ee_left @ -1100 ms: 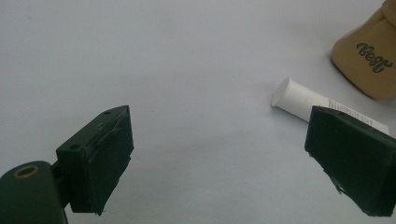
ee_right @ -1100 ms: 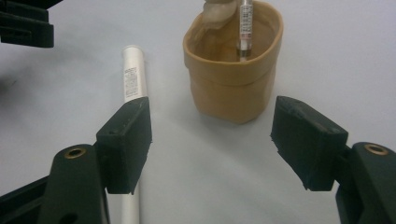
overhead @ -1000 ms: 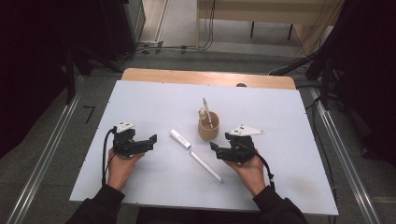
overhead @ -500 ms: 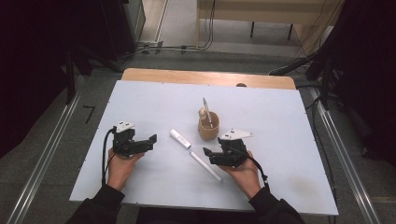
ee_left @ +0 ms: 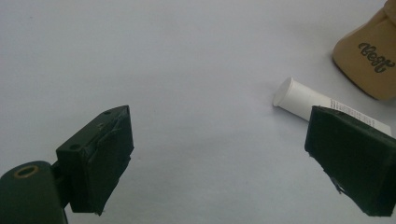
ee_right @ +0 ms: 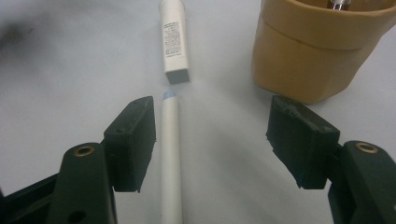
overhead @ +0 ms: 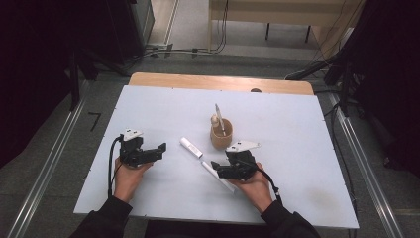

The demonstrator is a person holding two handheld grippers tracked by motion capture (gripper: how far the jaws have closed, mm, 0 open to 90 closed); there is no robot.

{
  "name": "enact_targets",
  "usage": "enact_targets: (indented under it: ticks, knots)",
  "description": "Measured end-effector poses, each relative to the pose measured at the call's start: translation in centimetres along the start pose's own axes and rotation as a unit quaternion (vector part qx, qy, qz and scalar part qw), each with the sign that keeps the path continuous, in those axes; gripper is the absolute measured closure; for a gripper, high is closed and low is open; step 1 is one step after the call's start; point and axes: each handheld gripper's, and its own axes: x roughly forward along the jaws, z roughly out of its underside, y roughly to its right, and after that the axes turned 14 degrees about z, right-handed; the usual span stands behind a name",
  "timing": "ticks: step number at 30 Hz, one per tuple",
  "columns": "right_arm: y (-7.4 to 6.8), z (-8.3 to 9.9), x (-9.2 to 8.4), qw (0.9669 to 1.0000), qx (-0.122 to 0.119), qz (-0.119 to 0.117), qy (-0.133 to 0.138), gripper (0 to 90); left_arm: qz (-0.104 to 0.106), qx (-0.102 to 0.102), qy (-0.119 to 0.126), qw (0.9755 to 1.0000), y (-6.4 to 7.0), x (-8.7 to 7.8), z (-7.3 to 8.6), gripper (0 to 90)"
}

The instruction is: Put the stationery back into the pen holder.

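In the high view, the person is holding the right gripper low over the slim white plastic pen, which is lying flat on the pale blue table top, just in front of the tan round paper cup. The jaws have just been closing a little, but they are standing apart. The left gripper is resting apart at the left side, pointing toward the short white tube.

In the left gripper view, the left gripper is standing wide open with only bare table between its pads, and the short white tube is lying beyond the one pad.

In the right gripper view, the right gripper is straddling the slim white plastic pen, which is lying close beside one pad; the pads are not pressing it yet. The pen is probably light, stiff and smooth, so it can roll or slip. The best place to take it is probably at the middle of the barrel, across its width, with a gentle squeeze.
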Motion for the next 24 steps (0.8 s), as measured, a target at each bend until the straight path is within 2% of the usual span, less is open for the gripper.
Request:
enact_targets:
  ticks: [24]
  knots:
    - [-1.1, 0.4, 0.7, 0.9998, -0.017, -0.006, -0.010, 31.6, 0.000, 0.000, 0.000, 1.0000, 0.0, 0.0, 0.0, 7.8]
